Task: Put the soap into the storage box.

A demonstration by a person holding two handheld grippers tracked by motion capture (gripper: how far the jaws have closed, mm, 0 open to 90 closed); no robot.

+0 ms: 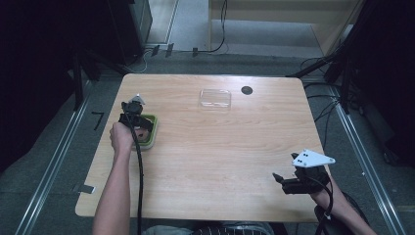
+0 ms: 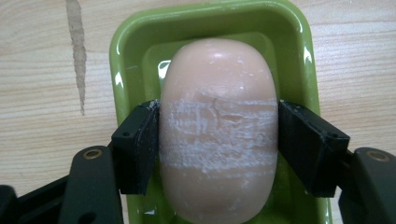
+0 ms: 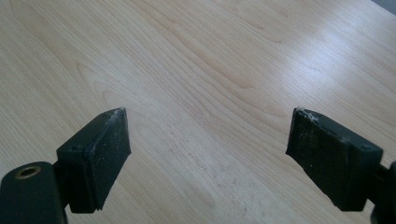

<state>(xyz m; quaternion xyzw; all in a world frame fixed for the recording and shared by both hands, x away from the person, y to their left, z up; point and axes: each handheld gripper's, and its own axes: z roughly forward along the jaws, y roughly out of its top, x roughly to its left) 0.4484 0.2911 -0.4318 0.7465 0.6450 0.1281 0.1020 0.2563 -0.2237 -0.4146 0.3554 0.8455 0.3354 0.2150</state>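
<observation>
While the left hand-held gripper [image 2: 218, 140] pinches the soap [image 2: 218, 130] in its green dish [image 2: 130, 51], the right hand-held gripper [image 3: 208, 154] is spread; a clear lid [image 1: 215, 98] lies well apart.

From above, my counter [image 1: 220, 156] is evenly lit while the room around it sinks into near black. Close in, glare streaks the green dish [image 2: 122, 70] rim, and the soap [image 2: 217, 79] looks sharp. A pale sheen crosses the wood beside my right hand-held gripper [image 3: 208, 154], whose near edges blur.
</observation>
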